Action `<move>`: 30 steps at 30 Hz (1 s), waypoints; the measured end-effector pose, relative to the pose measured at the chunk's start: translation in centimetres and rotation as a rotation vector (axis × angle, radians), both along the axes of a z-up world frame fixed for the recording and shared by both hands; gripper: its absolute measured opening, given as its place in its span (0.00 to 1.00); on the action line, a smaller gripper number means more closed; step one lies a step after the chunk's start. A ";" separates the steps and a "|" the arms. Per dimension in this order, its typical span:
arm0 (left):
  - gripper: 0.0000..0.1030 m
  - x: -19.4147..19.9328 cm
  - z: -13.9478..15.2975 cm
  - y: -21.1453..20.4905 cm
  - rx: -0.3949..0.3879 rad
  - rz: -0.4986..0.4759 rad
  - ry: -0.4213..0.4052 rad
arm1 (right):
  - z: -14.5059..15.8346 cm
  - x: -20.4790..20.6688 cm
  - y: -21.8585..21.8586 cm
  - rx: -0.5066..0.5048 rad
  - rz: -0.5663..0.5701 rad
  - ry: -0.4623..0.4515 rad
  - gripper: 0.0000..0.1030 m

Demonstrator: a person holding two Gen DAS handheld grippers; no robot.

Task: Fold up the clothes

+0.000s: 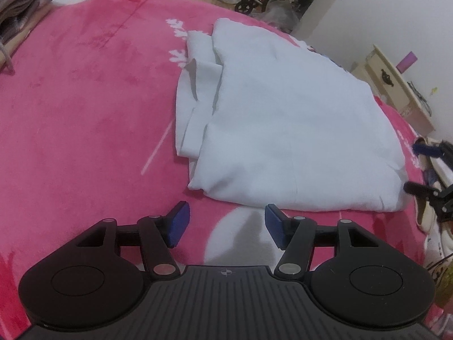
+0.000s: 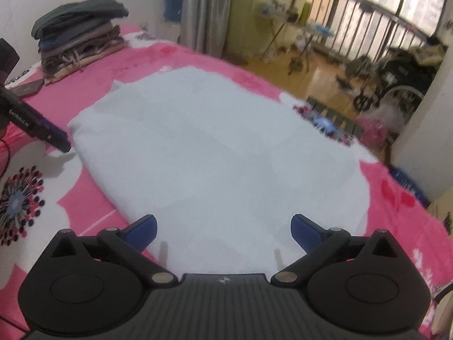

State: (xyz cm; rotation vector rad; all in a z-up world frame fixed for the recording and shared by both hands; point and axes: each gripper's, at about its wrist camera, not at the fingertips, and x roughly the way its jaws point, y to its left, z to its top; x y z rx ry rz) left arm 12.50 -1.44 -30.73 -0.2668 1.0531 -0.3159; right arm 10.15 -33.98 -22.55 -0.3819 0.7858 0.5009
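Note:
A white garment (image 1: 283, 124) lies partly folded on the pink blanket (image 1: 85, 99), with layered edges along its left side. My left gripper (image 1: 226, 228) hovers open just short of the garment's near edge, nothing between its blue pads. In the right wrist view the same white garment (image 2: 215, 153) fills the middle. My right gripper (image 2: 223, 231) stands open over its near edge, holding nothing. The left gripper (image 2: 61, 141) shows as a dark bar at that view's left, by the garment's corner. The right gripper (image 1: 421, 167) appears at the left wrist view's right edge.
A stack of folded clothes (image 2: 79, 36) sits at the bed's far left corner, also seen as folded clothes (image 1: 19, 2). Beyond the bed lie a wooden floor, a wheelchair (image 2: 396, 82) and a railing. A cream cabinet (image 1: 396, 85) stands by the wall.

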 end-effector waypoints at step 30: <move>0.59 2.7 -1.5 3.9 -0.296 0.190 0.066 | -0.1 -3.4 12.0 -0.085 0.392 -0.247 1.00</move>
